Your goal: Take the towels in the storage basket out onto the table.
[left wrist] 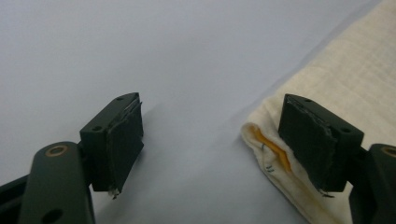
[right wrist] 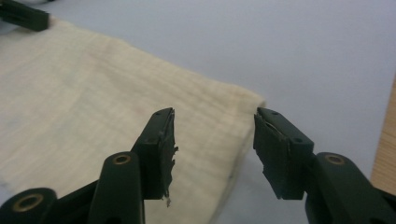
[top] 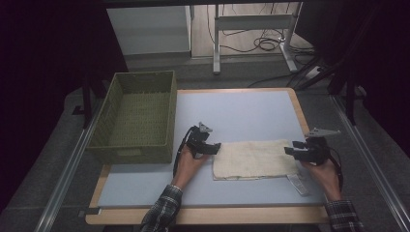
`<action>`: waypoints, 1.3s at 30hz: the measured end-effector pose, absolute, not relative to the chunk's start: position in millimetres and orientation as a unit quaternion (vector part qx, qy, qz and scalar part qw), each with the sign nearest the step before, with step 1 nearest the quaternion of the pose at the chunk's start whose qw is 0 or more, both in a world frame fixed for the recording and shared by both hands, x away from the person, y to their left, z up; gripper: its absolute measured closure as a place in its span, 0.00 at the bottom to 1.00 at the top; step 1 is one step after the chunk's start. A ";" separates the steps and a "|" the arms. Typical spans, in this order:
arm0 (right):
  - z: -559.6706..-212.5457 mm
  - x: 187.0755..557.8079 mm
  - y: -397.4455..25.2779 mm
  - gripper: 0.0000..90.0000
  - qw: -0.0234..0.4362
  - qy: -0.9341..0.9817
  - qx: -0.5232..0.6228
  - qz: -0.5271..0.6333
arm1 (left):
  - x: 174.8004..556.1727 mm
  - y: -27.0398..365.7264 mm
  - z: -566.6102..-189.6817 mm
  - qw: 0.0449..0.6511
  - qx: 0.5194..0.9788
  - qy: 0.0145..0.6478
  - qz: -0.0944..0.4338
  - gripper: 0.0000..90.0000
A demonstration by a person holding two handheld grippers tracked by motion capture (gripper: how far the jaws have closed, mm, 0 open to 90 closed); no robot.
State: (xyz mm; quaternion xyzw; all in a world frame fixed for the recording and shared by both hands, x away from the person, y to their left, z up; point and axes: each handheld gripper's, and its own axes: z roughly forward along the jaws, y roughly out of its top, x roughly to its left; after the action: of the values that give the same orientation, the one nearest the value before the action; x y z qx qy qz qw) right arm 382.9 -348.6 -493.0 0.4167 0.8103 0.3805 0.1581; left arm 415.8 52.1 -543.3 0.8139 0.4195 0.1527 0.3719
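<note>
A cream folded cloth (top: 254, 158) lies flat on the pale blue table top (top: 241, 113), near its front right. My left gripper (top: 212, 148) sits at the cloth's left end. It is open, and the cloth's corner (left wrist: 273, 154), with an orange inner edge, lies by its right jaw. My right gripper (top: 295, 152) is over the cloth's right end, also open. Its jaws straddle the cloth's far corner (right wrist: 219, 121). Nothing is pinched in either gripper (left wrist: 215, 144) (right wrist: 212, 140).
A green woven basket (top: 138, 116) stands empty at the table's left side. A small white tag (top: 297, 182) lies by the cloth's front right corner. The wooden table edge (right wrist: 385, 140) is just right of my right gripper. Desk legs and cables lie on the floor beyond.
</note>
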 end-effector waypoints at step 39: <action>-515.4 329.6 -210.4 0.62 0.052 0.880 0.266 0.390 | 415.5 52.0 -543.7 0.373 0.813 0.420 0.154 0.25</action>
State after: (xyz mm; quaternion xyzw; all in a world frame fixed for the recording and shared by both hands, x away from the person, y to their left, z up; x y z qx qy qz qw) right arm 329.6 -210.4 -515.4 0.2661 0.8800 0.3899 0.0524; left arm 415.5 52.0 -543.7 0.8129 0.4202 0.1535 0.3730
